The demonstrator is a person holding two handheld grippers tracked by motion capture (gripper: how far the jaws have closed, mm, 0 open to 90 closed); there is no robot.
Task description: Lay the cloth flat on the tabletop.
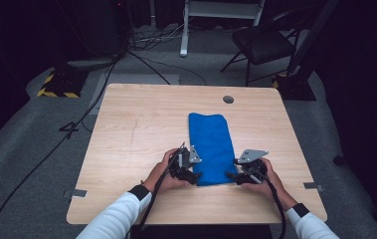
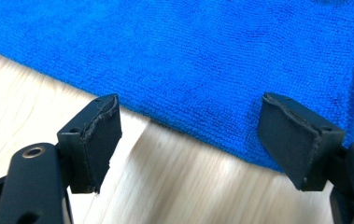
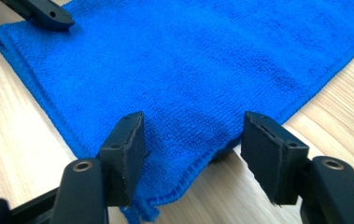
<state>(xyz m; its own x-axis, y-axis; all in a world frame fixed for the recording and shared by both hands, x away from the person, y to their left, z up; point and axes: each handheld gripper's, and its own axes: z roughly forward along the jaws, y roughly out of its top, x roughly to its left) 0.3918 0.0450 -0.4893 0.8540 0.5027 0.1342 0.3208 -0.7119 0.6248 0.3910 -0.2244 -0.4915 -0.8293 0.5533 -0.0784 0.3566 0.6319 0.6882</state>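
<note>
The towel (image 1: 211, 148) lies lengthwise on the table (image 1: 136, 129), right of its middle. The left gripper (image 1: 192, 175) sits at its near left corner, the right gripper (image 1: 233, 175) at its near right corner (jaws apart, straddling the edge).

Fuzzy blue terry cloth (image 1: 211, 147) lies on a smooth, matt pale-wood table (image 1: 141, 129).

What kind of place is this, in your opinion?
Probably a recording studio or lab, not a home: a lone light wooden table holding a folded blue terry cloth, dark curtains around, black cables across grey carpet, and a black folding chair behind.
</note>
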